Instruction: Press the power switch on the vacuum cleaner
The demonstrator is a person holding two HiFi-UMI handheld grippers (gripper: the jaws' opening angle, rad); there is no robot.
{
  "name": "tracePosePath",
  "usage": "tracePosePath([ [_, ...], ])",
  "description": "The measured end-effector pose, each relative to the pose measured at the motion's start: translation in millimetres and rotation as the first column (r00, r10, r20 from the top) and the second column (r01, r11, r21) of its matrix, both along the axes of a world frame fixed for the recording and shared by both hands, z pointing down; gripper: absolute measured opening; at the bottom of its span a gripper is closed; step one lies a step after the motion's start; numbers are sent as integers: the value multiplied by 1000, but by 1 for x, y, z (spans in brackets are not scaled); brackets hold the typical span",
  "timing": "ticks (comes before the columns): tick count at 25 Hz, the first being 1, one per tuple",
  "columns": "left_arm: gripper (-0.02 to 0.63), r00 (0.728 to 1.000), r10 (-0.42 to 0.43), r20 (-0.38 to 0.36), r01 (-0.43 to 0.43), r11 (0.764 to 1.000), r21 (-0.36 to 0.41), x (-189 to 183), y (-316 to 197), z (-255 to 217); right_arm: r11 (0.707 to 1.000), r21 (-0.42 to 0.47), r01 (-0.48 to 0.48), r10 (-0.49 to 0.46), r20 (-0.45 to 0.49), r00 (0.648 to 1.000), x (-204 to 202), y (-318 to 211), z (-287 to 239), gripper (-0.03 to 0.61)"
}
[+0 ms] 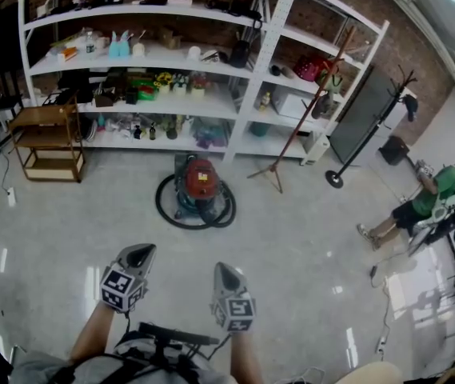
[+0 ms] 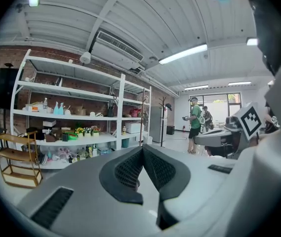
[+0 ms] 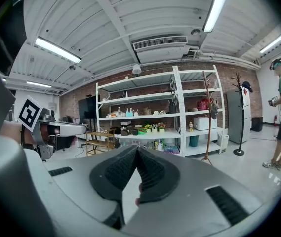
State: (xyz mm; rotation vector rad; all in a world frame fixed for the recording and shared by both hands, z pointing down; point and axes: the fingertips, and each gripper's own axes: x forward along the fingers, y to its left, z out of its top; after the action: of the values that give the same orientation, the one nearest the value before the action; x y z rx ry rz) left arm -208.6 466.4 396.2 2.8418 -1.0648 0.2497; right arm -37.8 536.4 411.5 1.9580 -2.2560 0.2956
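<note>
Vacuum cleaner [image 1: 200,184] on floor by shelf [image 1: 247,94], hose [image 1: 163,206] looped round it, well apart from both grippers | left gripper [image 1: 141,251] jaws closed tip to tip, empty | right gripper [image 1: 225,269] same | risk: switch too small to make out, so tips may press wrong spot or shove vacuum; hose may snag feet

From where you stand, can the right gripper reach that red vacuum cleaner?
Probably not yet: the right gripper hangs well short of the vacuum cleaner by the shelving. Only bare floor lies between, so nothing blocks an approach.
</note>
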Motion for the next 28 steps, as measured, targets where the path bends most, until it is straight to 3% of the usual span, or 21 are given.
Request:
tracePosePath([
  [14, 9, 1000, -26, 13, 25, 999, 19, 17, -10, 0, 999, -11, 37, -37, 16, 999, 17, -13, 11, 12],
  [28, 9, 1000, -26, 7, 26, 1000, 11, 23, -121, -6, 999, -15, 41, -41, 20, 999, 19, -120, 2, 12],
])
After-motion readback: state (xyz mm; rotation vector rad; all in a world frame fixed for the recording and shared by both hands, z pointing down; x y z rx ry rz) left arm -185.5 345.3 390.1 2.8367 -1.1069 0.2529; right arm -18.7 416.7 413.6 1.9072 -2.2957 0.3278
